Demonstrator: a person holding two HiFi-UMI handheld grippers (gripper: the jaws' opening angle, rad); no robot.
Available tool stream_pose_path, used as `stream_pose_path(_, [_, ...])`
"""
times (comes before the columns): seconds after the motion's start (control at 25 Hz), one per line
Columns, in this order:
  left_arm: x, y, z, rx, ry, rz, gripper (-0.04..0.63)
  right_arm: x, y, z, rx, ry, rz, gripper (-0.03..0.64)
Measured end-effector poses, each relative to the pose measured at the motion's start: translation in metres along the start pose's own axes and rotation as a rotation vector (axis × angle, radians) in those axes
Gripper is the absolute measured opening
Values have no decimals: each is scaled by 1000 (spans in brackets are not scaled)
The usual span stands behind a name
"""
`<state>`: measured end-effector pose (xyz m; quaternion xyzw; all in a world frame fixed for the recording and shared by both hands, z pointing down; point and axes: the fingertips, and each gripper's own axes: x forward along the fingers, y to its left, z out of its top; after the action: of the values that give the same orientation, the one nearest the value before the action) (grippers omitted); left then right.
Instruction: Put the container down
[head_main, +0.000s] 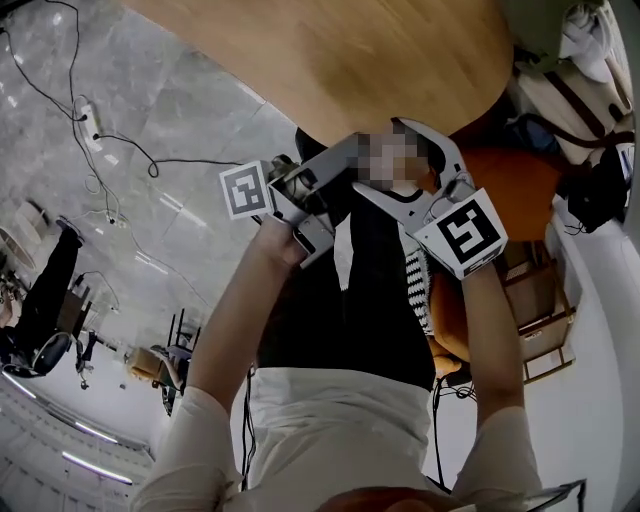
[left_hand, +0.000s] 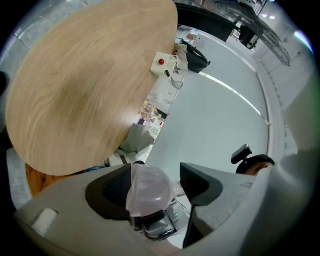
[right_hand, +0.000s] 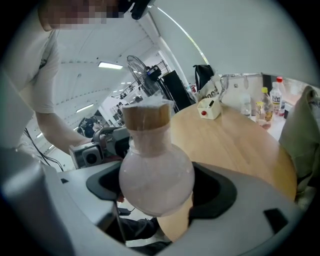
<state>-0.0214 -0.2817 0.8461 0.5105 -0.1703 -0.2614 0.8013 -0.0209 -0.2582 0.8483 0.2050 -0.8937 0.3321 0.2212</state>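
Observation:
The container is a round-bellied glass flask (right_hand: 156, 177) with a wooden collar and a clear cap (right_hand: 145, 105). My right gripper (right_hand: 156, 195) is shut on its belly and holds it in the air beside the round wooden table (right_hand: 235, 140). In the left gripper view the clear cap (left_hand: 148, 187) sits between the jaws of my left gripper (left_hand: 155, 186), which looks shut on it. In the head view both grippers, left (head_main: 300, 205) and right (head_main: 440, 195), meet close under the camera, and a mosaic patch hides the flask.
A white box with a red button (right_hand: 210, 107), bottles (right_hand: 272, 100) and a clear jug stand at the table's far side. A fan (right_hand: 137, 67) and black equipment stand beyond it. The person's arm in a white sleeve (right_hand: 47, 90) is at the left. Cables lie on the grey floor (head_main: 130, 150).

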Motion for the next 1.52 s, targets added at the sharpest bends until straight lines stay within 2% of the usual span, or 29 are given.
stream_pose_path(0.36, [7,56,26,25,0,73,295,14,-62,-53,36,6,-103,396])
stream_pose_path(0.56, [15,88,30,89,71,163,295,22,-97,-78,36,27,-165,396])
stream_pose_path(0.76, [17,113,32,147,112,218,295,23,-134,-99,3,49,-248,396])
stream_pose_path(1.0, [17,124,33,152,141,207,295,26,-168,-113,-15,65,-363,396])
stream_pose_path(1.24, [20,122,30,163,171,191,295,31,-180,-120,-51,70,-454,396])
stream_pose_path(1.52, [21,121,36,169,182,181,295,32,-188,-124,-53,59,-507,397])
